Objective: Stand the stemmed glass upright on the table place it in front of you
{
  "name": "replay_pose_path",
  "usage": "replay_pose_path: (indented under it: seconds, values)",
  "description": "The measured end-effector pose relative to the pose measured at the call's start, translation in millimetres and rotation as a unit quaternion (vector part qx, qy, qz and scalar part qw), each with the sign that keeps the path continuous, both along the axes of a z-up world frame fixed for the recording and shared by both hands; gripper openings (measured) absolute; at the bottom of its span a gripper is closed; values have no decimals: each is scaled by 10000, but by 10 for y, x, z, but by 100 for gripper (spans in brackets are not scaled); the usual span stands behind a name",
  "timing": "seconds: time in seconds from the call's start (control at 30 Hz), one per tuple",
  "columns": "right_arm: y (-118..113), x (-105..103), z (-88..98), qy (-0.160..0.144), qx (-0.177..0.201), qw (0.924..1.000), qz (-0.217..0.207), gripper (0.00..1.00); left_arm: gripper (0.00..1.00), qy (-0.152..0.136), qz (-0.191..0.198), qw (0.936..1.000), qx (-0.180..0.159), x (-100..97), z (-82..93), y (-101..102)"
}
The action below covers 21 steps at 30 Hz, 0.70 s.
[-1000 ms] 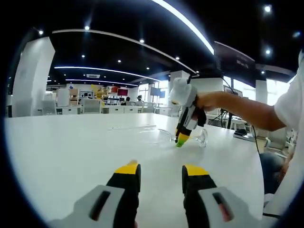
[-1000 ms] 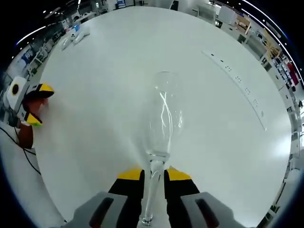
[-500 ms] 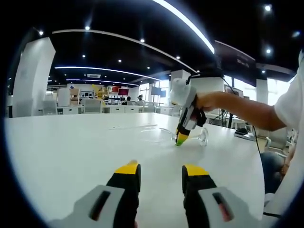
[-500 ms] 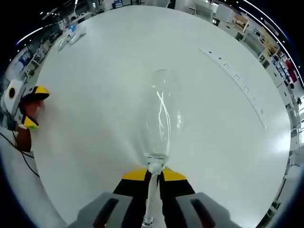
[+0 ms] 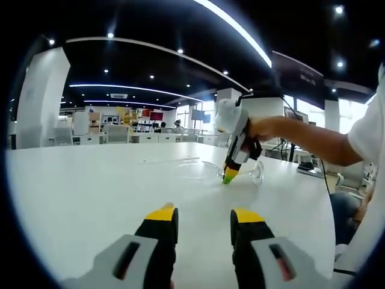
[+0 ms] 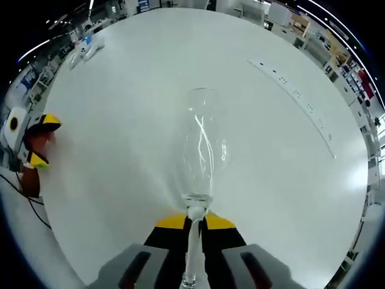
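A broad white desk [image 6: 108, 150] lay under the ceiling lights of an open office hall, with a long thin strip [image 6: 295, 96] set into its far part. On it the right claw [image 6: 192, 224] had its yellow-tipped jaws pressed together on the stem of the stemmed glass [image 6: 201, 150]; a second before, those jaws stood apart on either side of the stem, so the grip was newly made and the lift to upright could probably begin. The glass lay on its side on the desk, stem toward the claw and mouth pointing away. It was clear and slender, a tall narrow bowl catching thin white streaks of light, its stem thin and its foot close to the claw's body. In the left gripper view the same claw [image 5: 230, 175] came down at the glass [image 5: 207, 170] from a person's hand [image 5: 264, 129]. The left claw [image 5: 204, 224] hung low over bare desk with its jaws parted, holding nothing, well apart from the glass.
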State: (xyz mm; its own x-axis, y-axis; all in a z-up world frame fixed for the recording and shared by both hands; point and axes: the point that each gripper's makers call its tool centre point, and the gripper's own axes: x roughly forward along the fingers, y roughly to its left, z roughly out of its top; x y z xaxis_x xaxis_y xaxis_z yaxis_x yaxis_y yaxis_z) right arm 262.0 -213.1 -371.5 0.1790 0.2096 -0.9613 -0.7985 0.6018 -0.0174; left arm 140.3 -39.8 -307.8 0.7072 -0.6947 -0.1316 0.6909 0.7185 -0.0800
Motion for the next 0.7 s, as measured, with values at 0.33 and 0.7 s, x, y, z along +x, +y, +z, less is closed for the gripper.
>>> replay_pose_path:
  seconds: [0.33, 0.7]
  values:
    - [-23, -27, -2, 5, -6, 10000, -72, 12, 35, -9, 8, 10000, -12, 1, -1, 8]
    - [-41, -49, 77, -69, 106, 9997, -199, 11, 35, -8, 12, 10000, -29, -14, -5, 9]
